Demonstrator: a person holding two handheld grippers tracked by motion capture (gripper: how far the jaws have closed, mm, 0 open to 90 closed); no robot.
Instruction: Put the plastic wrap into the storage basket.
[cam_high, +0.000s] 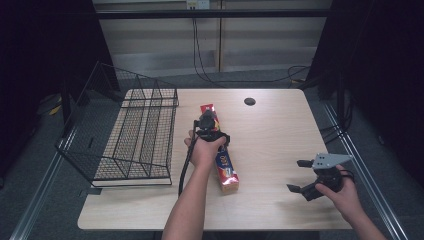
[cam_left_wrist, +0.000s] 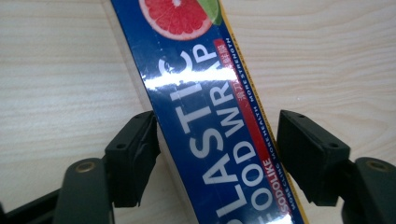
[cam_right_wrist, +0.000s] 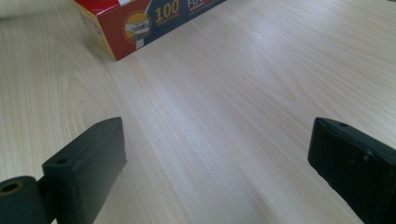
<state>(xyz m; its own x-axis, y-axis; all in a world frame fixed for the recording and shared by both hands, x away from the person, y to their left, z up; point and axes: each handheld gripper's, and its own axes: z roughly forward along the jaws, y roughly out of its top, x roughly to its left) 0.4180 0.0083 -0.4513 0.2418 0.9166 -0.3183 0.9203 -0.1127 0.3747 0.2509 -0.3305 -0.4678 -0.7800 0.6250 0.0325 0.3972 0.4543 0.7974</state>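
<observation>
My left gripper (cam_high: 207, 121) sits over the long box of plastic wrap (cam_high: 220, 155), which lies flat on the bench (cam_high: 280, 130) just right of the wire basket (cam_high: 135, 135). Its jaws stand on both sides of the box; one touches its edge, the other has a small gap, so there is no squeeze yet. I think I should keep the box in the middle and close gently, so it does not twist. My right gripper (cam_high: 301, 176) hangs wide open over bare wood.

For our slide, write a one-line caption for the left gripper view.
Left gripper straddling a blue plastic food wrap box on the wooden table, jaws not yet clamped.
</observation>
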